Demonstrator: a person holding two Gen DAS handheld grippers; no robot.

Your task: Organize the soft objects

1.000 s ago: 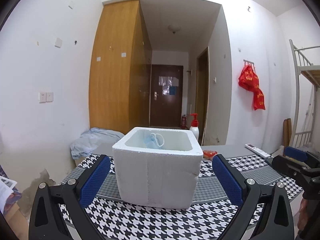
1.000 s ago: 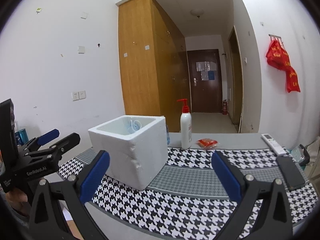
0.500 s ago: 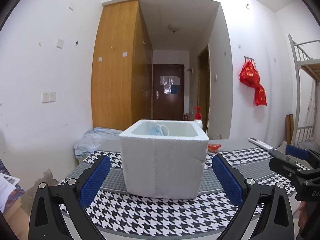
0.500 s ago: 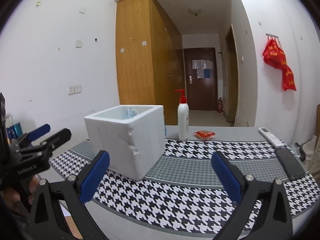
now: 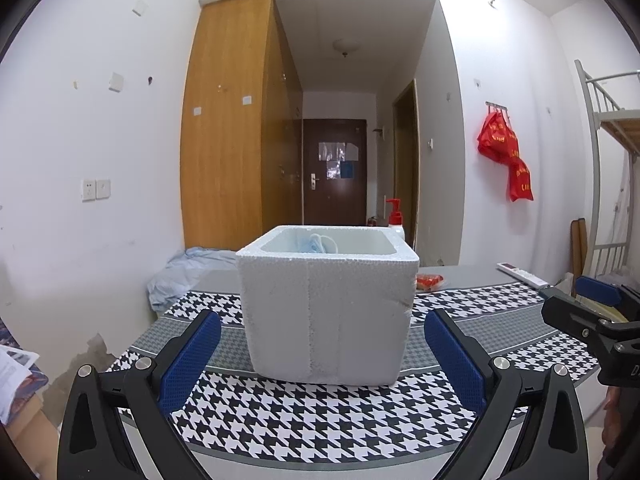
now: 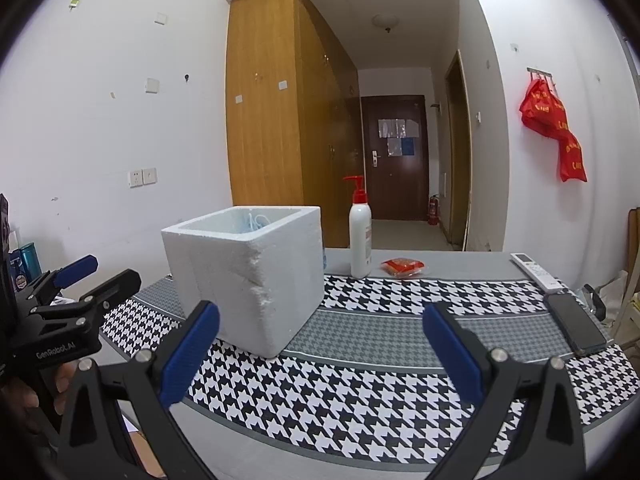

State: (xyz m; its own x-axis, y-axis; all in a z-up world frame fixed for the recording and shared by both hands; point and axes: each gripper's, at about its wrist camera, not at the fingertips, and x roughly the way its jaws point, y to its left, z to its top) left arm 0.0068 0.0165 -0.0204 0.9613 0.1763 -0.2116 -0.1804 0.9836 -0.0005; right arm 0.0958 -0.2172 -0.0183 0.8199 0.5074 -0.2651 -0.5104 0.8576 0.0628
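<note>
A white foam box [image 5: 326, 308] stands on the houndstooth table cloth [image 5: 320, 424], and a light blue face mask [image 5: 320, 243] lies inside it, partly hidden by the rim. My left gripper [image 5: 322, 356] is open in front of the box, holding nothing. In the right wrist view the same foam box [image 6: 248, 276] sits at the left, the mask [image 6: 256, 222] peeking over its edge. My right gripper [image 6: 320, 354] is open and empty to the right of the box. A light blue cloth [image 5: 188, 276] lies behind the table at the left.
A white pump bottle [image 6: 360, 236], a small red packet [image 6: 402, 266], a remote [image 6: 534, 272] and a black phone [image 6: 576, 328] lie on the table's right side. A bunk bed frame [image 5: 600, 184] stands far right. A red bag [image 6: 556, 128] hangs on the wall.
Both grippers have dropped lower and backed slightly from the table, so the box rim appears higher. Both stay open and empty.
</note>
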